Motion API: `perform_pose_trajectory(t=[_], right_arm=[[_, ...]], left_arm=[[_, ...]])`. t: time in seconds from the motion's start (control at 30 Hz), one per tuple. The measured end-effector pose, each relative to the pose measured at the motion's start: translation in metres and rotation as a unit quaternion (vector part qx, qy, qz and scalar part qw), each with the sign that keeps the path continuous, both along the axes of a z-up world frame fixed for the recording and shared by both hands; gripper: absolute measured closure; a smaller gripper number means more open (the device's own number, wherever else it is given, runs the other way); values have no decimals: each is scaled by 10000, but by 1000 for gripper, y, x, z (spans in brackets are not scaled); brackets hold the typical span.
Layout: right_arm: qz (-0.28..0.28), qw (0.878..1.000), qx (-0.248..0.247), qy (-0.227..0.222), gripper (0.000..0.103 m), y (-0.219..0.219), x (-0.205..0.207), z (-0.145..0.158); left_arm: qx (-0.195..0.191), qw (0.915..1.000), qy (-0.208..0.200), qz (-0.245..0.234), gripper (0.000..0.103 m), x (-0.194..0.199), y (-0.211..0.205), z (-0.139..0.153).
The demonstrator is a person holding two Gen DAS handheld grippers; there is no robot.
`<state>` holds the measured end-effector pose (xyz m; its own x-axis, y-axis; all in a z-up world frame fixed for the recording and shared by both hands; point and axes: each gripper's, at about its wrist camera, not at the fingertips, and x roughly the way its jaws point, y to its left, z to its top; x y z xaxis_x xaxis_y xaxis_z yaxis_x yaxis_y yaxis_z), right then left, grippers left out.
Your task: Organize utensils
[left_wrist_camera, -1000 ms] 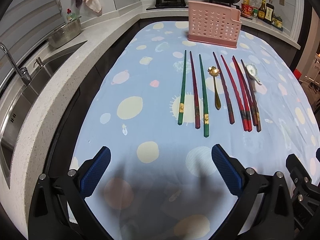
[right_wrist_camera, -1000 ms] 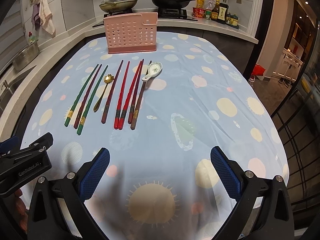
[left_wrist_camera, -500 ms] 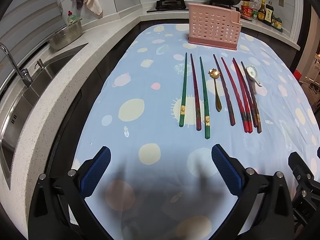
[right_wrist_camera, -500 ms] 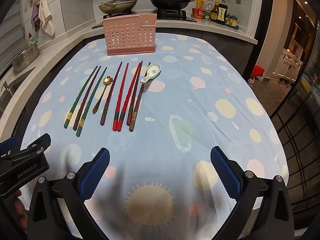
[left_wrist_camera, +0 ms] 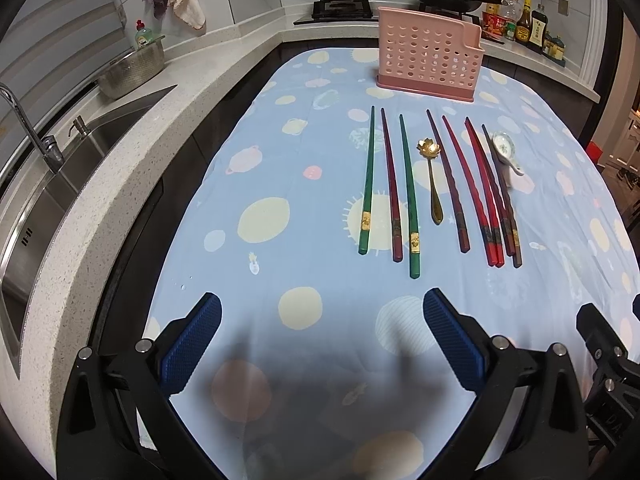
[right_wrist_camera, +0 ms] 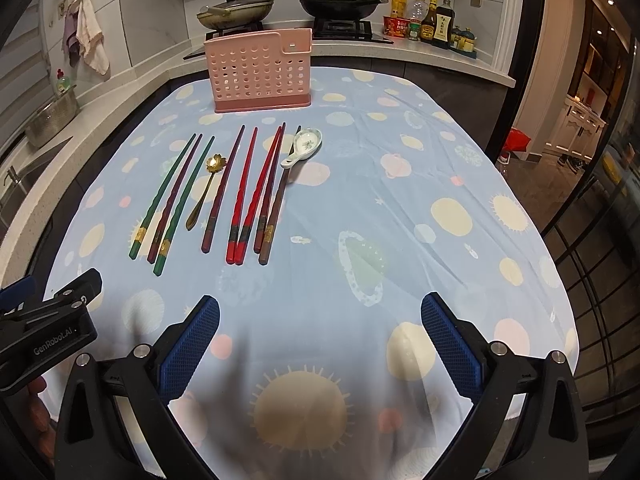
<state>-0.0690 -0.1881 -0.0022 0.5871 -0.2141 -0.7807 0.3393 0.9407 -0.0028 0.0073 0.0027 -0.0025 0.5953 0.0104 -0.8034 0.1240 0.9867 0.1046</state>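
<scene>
**Crowded chopsticks, thin targets**

The surface (left_wrist_camera: 280, 184) carries a pink rack (left_wrist_camera: 428, 62) at the far end, with every utensil lying loose in front of it, none racked yet. Both the left tool (left_wrist_camera: 322, 334) and right tool (right_wrist_camera: 320, 336) hover wide and empty at the near edge. The red chopsticks (left_wrist_camera: 478, 190) lie touching, so a pinch may lift several or scatter them. The gold spoon (left_wrist_camera: 432, 178) and ceramic spoon (right_wrist_camera: 303, 147) could slip or roll.

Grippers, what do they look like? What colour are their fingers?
Each gripper, left gripper and right gripper, has a chunky black frame with silver screws and two fingers covered in bumpy blue pads. The right wrist view shows white "GenRobot.AI" lettering on the left gripper's black body. No cables or sleeves show.
</scene>
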Motion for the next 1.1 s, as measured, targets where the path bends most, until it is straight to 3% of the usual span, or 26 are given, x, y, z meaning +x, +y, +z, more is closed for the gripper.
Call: perform_pose_trajectory(t=[1.1], right_arm=[[5, 10000, 54, 11, 6, -1, 3, 1]], left_arm=[[-52, 9999, 60, -123, 7, 5, -4, -3]])
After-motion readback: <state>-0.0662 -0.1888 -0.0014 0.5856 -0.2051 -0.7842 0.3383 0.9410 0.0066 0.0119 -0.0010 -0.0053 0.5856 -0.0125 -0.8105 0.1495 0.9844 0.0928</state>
